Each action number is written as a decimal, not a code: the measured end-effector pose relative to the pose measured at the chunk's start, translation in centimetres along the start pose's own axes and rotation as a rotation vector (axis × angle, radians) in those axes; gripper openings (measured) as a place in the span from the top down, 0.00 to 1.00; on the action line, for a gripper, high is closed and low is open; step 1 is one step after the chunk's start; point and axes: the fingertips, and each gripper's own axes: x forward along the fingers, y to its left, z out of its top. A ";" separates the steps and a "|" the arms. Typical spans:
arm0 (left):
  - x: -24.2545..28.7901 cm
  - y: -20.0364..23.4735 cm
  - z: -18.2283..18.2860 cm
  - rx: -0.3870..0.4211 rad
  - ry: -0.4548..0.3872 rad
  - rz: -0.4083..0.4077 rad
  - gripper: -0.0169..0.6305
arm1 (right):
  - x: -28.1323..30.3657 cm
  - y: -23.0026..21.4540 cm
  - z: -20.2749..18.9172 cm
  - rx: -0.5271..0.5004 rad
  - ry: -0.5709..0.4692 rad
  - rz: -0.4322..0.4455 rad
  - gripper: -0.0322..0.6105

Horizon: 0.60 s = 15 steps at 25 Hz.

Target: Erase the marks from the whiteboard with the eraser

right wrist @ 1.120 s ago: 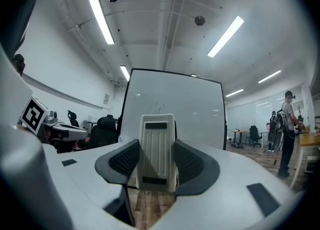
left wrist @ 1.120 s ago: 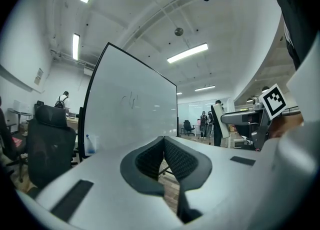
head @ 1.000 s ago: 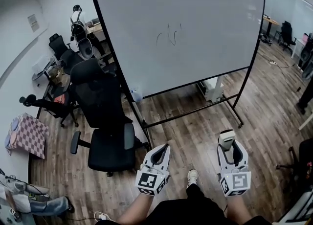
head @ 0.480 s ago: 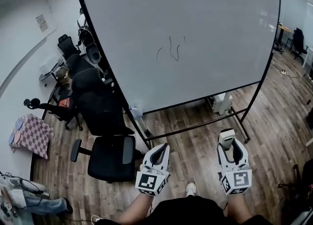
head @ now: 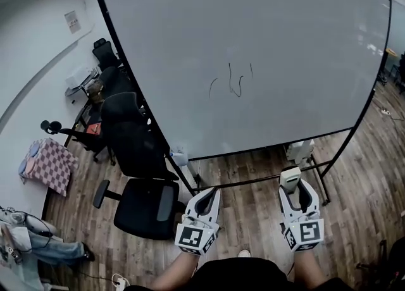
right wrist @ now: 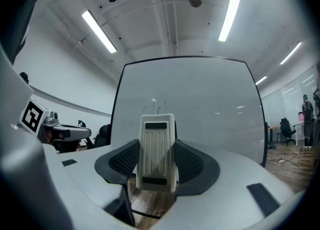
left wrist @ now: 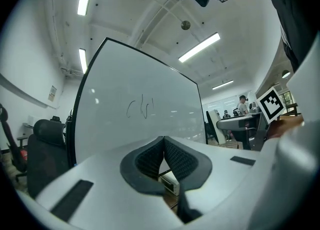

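While both tools hang low in front of the person's body, the right gripper (right wrist: 157,160) pinches the eraser (right wrist: 157,150) upright between its pads. The left gripper (left wrist: 163,146) has its pads pressed together on nothing. Beneath them lies the wooden floor (head: 253,210), and a black office chair (head: 136,150) stands just beside the lower left corner of the whiteboard (head: 253,24). The board stands ahead on its frame, well apart from both grippers. The marks (head: 235,85), a few short dark strokes, sit near its middle, nearer its bottom edge than its top.

This reads as the approach: the eraser is in hand and wiping has not yet begun. The next move calls for lifting the right gripper, carrying the eraser forward until it lies flat on the strokes, then rubbing across them.
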 end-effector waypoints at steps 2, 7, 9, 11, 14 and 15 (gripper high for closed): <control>0.6 0.4 0.0 0.001 0.009 0.013 0.94 | 1.5 0.0 0.3 -0.002 -0.004 0.028 0.57; 1.9 2.4 -0.1 0.004 0.012 0.054 0.94 | 5.0 0.4 1.4 -0.004 -0.046 0.074 0.57; 2.7 3.7 0.2 0.012 -0.013 0.073 0.94 | 6.7 0.5 1.8 -0.017 -0.066 0.084 0.57; 3.8 5.0 0.4 0.015 -0.036 0.079 0.94 | 8.5 0.6 2.0 -0.039 -0.080 0.089 0.57; 5.8 7.0 0.8 0.026 -0.063 0.076 0.94 | 11.4 0.8 2.3 -0.074 -0.097 0.091 0.57; 6.5 7.7 1.0 0.029 -0.072 0.075 0.94 | 12.4 0.8 2.7 -0.078 -0.105 0.092 0.57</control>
